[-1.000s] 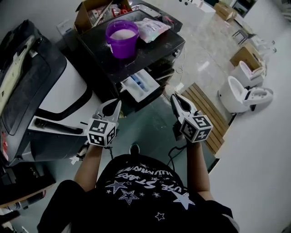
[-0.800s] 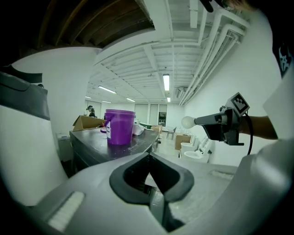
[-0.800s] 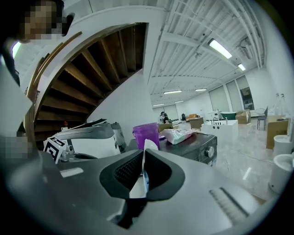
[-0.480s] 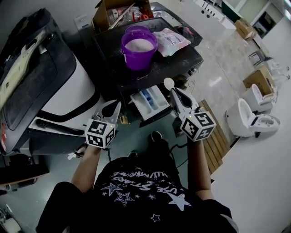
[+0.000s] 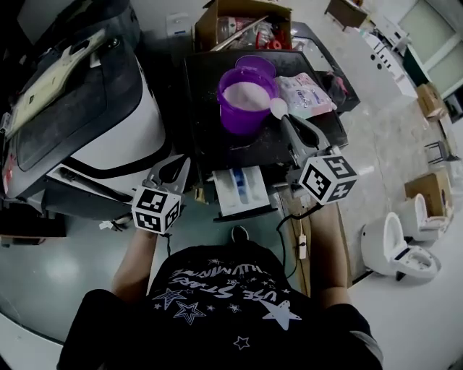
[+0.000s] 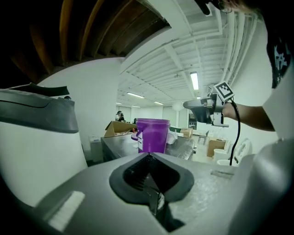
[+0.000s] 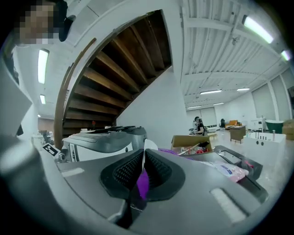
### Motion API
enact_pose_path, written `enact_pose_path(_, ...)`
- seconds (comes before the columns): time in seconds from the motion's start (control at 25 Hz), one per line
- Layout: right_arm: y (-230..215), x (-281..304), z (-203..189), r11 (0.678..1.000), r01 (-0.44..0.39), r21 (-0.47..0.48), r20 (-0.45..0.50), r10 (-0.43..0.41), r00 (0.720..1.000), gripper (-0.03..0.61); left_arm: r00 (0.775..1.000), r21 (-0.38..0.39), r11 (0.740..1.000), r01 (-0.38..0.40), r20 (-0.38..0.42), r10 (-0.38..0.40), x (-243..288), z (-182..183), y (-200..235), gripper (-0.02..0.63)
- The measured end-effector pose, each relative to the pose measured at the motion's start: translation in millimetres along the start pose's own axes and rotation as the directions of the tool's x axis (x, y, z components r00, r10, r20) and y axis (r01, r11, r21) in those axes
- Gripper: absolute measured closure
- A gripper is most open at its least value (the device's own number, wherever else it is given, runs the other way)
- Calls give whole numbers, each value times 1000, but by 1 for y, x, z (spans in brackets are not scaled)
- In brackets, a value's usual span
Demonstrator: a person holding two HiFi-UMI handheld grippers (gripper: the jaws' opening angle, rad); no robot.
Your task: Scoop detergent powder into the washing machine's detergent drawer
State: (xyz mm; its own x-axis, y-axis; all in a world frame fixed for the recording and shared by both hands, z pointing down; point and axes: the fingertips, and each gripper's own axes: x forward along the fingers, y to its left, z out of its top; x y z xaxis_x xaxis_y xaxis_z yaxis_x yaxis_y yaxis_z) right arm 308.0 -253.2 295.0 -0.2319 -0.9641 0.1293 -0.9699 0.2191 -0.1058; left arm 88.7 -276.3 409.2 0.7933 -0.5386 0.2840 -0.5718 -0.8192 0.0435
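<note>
A purple bucket (image 5: 246,101) of white powder stands on the black washing machine top (image 5: 210,87). Below it the white detergent drawer (image 5: 242,189) is pulled open. My right gripper (image 5: 286,121) is shut on the handle of a white scoop (image 5: 278,107), whose bowl hangs at the bucket's right rim. In the right gripper view the scoop (image 7: 148,147) sticks up between the jaws of the gripper (image 7: 143,157), with the bucket (image 7: 141,181) purple behind. My left gripper (image 5: 186,165) is shut and empty, left of the drawer; the left gripper view shows its jaws (image 6: 148,157) pointing at the bucket (image 6: 153,135).
A detergent bag (image 5: 307,94) lies right of the bucket, and a cardboard box (image 5: 242,22) of clutter sits behind. A large white and black machine (image 5: 87,108) fills the left. A cable (image 5: 300,231) trails from my right gripper, and a toilet (image 5: 401,246) stands on the floor at right.
My right gripper has risen with the scoop from beside the drawer to the bucket's right rim. The left gripper has stayed beside the drawer. The head view has swung over the machine.
</note>
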Motion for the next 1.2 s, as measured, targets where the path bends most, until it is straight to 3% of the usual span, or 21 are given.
enact_pose_path(0.2, -9, 40, 10, 979, -141, -150, -132, 121, 984, 541, 996, -12, 996, -91, 9, 91, 5, 7, 6, 614)
enact_pose_path(0.4, -8, 75, 8, 892, -315, -324, -296, 220, 930, 541, 986, -32, 986, -165, 3, 165, 8, 5, 7, 614)
enact_pose_path(0.56, -2, 95, -13, 767, -501, -401, -506, 270, 819, 541, 978, -43, 977, -209, -13, 209, 7, 0, 4, 612)
enact_pose_path(0.68, -5, 107, -30, 656, -597, -462, -633, 228, 740, 543, 971, -62, 969, -240, -29, 238, 8, -4, 2, 612)
enact_pose_path(0.76, -8, 115, -36, 602, -642, -475, -686, 204, 698, 542, 968, -62, 966, -251, -36, 250, 10, -6, 0, 612)
enact_pose_path(1.0, -3, 140, -62, 497, -784, -372, -834, 193, 517, 543, 954, -67, 952, -297, -43, 295, 12, -4, -5, 613)
enact_pose_path(1.2, -5, 158, -81, 420, -832, -364, -892, 100, 441, 543, 946, -69, 944, -322, -60, 319, 9, -7, -12, 612)
